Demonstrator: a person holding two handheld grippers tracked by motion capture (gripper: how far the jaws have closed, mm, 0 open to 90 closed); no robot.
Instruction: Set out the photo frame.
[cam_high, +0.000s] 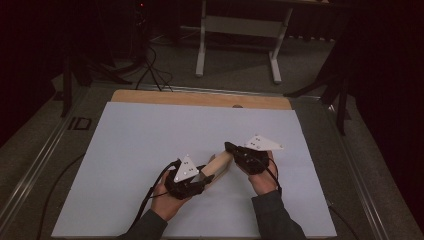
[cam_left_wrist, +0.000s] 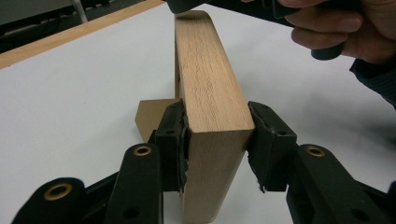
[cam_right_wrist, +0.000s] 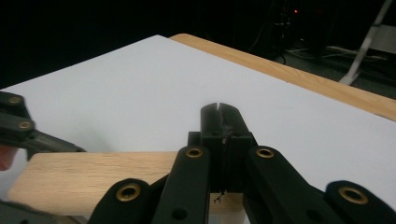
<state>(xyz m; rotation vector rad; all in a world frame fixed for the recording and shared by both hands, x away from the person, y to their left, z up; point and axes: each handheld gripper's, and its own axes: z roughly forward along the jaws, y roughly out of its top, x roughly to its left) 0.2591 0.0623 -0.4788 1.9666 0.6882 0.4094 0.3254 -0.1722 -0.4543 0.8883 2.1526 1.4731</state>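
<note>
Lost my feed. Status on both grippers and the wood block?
Left gripper shut on block, block on edge. Right gripper shut, jaws together over block's far end. White sheet bare around them.

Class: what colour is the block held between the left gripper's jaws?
Light tan, with visible grain: a rectangular wooden block, clearest in the left gripper view.

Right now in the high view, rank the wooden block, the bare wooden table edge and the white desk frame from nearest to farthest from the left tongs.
1. Wooden block: gripped in the left tongs, stretching toward the right tongs.
2. Bare wooden table edge: beyond the white sheet.
3. White desk frame: on the floor behind the table.
</note>
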